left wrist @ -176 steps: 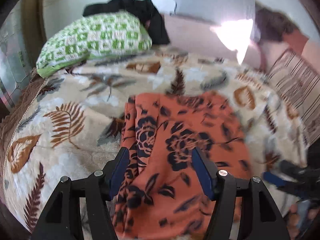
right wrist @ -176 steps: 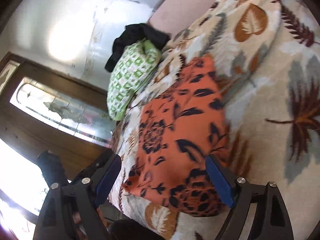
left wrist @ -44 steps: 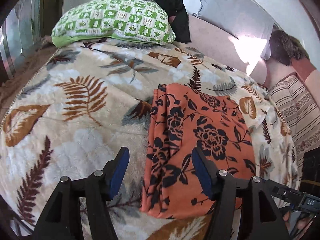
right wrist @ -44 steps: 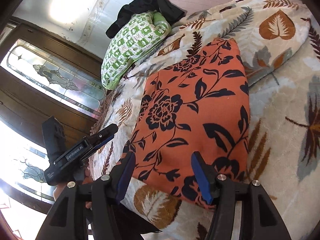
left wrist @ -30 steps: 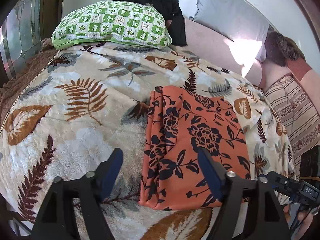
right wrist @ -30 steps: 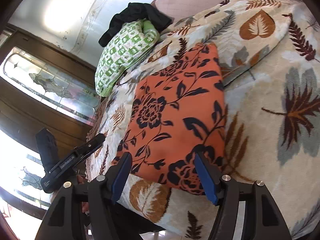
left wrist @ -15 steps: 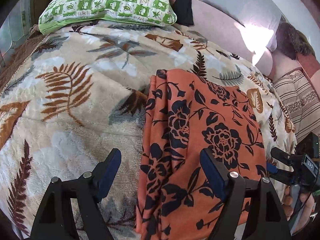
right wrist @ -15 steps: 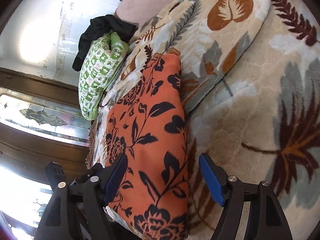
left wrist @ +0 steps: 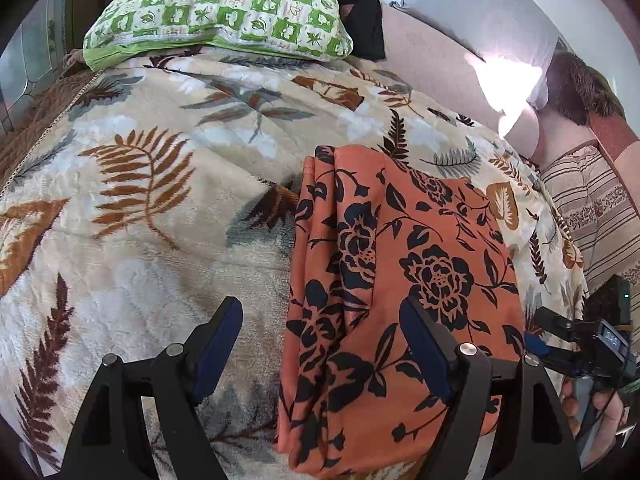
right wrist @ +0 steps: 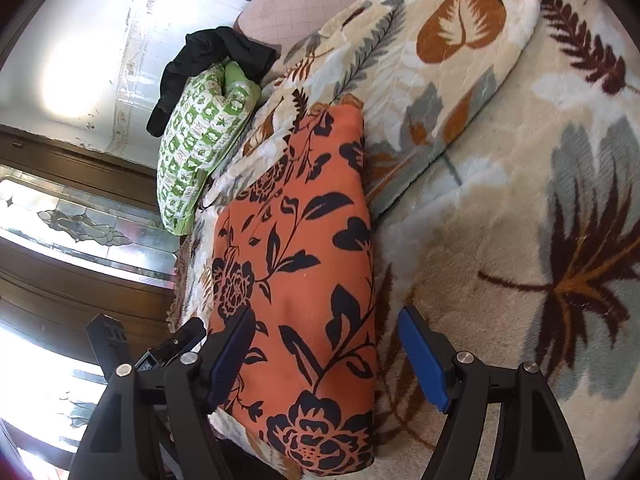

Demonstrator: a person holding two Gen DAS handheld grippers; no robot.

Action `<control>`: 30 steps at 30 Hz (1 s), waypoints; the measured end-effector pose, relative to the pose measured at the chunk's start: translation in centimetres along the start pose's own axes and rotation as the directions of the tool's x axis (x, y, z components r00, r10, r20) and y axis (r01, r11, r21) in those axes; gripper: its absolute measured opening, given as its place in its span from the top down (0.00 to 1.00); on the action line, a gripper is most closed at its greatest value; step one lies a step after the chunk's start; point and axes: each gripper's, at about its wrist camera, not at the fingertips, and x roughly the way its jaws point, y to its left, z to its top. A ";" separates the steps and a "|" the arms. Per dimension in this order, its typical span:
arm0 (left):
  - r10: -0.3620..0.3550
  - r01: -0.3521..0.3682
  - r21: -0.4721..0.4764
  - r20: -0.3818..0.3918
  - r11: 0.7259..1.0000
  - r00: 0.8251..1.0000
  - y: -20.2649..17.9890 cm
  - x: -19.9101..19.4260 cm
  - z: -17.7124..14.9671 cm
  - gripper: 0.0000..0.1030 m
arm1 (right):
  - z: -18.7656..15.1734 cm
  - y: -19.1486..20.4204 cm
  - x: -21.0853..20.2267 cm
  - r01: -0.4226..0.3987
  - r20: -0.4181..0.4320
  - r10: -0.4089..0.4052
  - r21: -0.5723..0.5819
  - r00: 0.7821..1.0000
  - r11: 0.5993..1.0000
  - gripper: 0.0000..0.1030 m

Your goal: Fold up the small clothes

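Covering the bed is a thick cream blanket (left wrist: 152, 264) printed with brown and grey leaves, and the folded orange cloth (left wrist: 400, 280) with its black flowers lies flat on it near the bed's edge. At the head of the bed sits a green-and-white checked pillow (left wrist: 224, 4), with a black garment (right wrist: 212, 56) heaped behind it against the pale wall. A grey pillow (left wrist: 480, 12) leans further along, and a striped cushion (left wrist: 592, 208) lies off to the side. On the other side of the room, a dark wooden door with patterned glass (right wrist: 80, 216) lets in strong light.

The left tool (left wrist: 320, 344) hangs over the cloth's layered side edge with its blue pads well apart, one over the blanket and one over the cloth, gripping nothing. The right tool (right wrist: 326, 352) has just been spreading its jaws; they stand apart astride the cloth's opposite edge, and no pad presses on it. A hand (left wrist: 592, 412) shows on the right tool's handle.
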 end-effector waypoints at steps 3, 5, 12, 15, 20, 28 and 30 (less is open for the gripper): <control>-0.013 0.013 0.021 0.007 1.000 1.000 -0.6 -0.4 -0.3 0.21 | 0.2 -1.2 0.7 -0.021 -0.005 0.021 0.050 1.000 0.999 0.25; -0.006 0.007 0.059 -0.010 0.998 1.000 -1.6 0.2 -0.7 0.21 | 0.6 -1.5 1.3 -0.016 0.004 0.016 0.070 1.000 0.997 0.25; 0.081 -0.075 0.062 -0.098 0.995 0.992 -1.6 4.3 -2.0 0.17 | 1.8 0.8 3.7 0.019 -0.028 -0.020 -0.024 0.999 1.000 0.60; 0.081 -0.075 0.069 -0.093 0.995 0.992 -1.4 4.3 -2.1 0.17 | 1.1 4.5 3.0 0.160 0.021 -0.159 -0.214 0.987 0.964 0.63; 0.084 -0.078 0.065 -0.089 0.995 0.993 -1.5 4.3 -2.1 0.16 | 1.1 4.0 3.9 0.218 0.015 -0.220 -0.205 0.975 0.954 0.56; 0.077 -0.072 0.062 -0.082 0.995 0.994 -1.2 3.4 -2.2 0.16 | -0.9 2.9 1.1 0.069 0.007 -0.069 -0.106 0.998 0.992 0.25; 0.082 -0.077 0.067 -0.075 0.995 0.994 -1.2 3.0 -2.1 0.17 | -1.1 2.5 0.9 0.058 0.004 -0.058 -0.090 0.998 0.994 0.25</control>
